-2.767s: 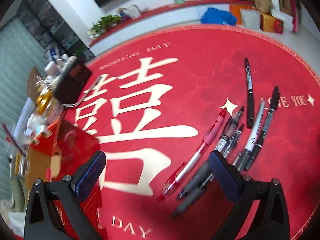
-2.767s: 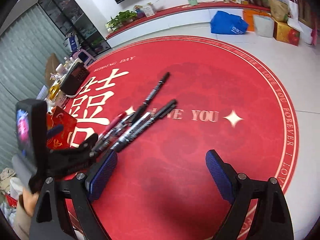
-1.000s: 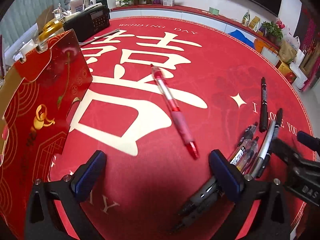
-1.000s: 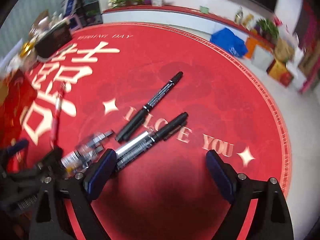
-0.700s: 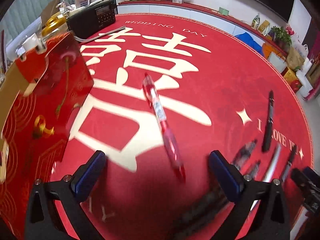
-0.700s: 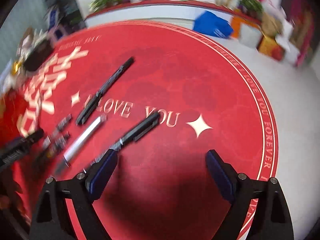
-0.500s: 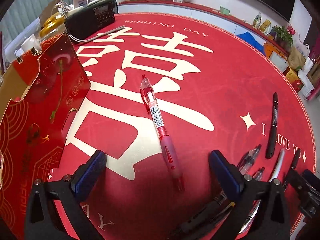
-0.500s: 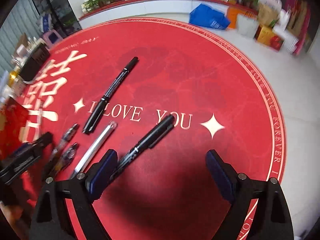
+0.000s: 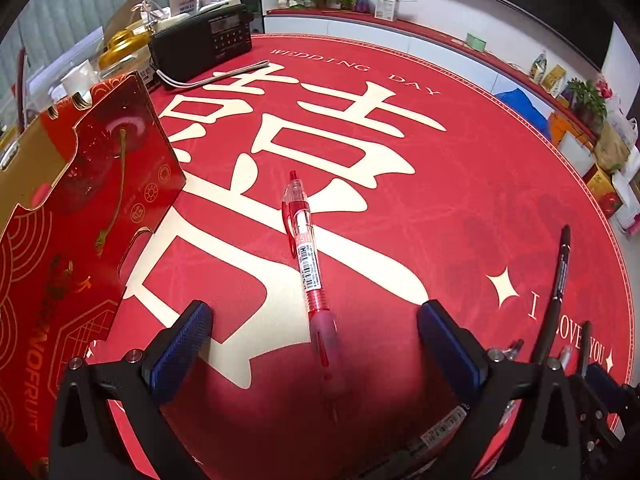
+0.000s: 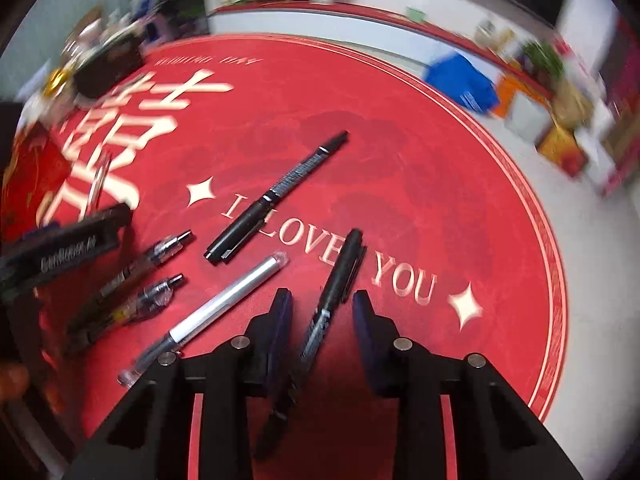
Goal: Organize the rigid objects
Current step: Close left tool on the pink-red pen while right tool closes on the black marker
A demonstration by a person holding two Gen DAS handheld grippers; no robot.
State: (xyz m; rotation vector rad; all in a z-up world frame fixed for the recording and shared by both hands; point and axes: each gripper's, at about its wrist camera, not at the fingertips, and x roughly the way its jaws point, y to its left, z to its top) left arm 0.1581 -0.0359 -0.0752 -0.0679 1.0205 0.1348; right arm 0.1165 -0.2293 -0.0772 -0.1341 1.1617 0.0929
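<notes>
Between the right gripper's [image 10: 322,307] just-narrowed fingers lay a black marker [image 10: 335,288], not visibly pinched yet; next, squeeze and lift.

The red mat [image 9: 460,184] reads "WEDDING DAY" at its far edge, a large cream double-happiness character at centre, and "I LOVE YOU" on the right. The red box [image 9: 68,240] at left reads "FRUIT".
</notes>
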